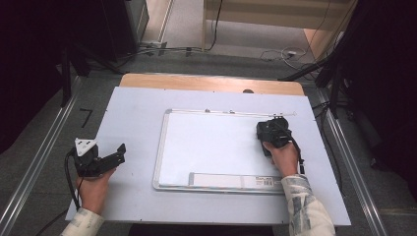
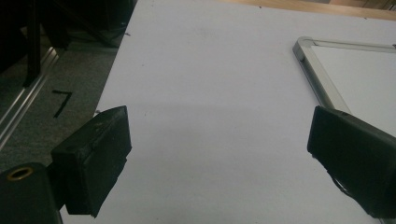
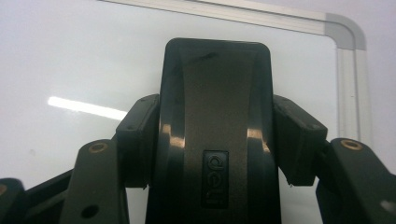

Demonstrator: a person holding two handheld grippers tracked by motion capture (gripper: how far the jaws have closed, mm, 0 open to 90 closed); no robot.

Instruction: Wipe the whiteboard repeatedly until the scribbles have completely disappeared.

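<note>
My right tool [image 1: 272, 132] is clamped on the whiteboard eraser [image 3: 215, 130] — both pads squeeze its black body from the sides, and it sits square between them. In the high view the eraser is down at the whiteboard [image 1: 211, 147], near its far right corner, just below the top frame rail. The step in hand, as I read it, is wiping the board, so I want the felt face flat on the white surface, not riding on one edge. I'd keep the pressure even, run straight strokes along the board, and stop short of the aluminium frame [image 3: 345, 42] so the eraser doesn't catch on the corner and twist out of my grip. My left tool [image 1: 103, 160] rests on the desk [image 1: 133, 118] left of the board, jaws wide apart with nothing between them — it is free to pin the frame's near edge should the board start sliding.
</note>
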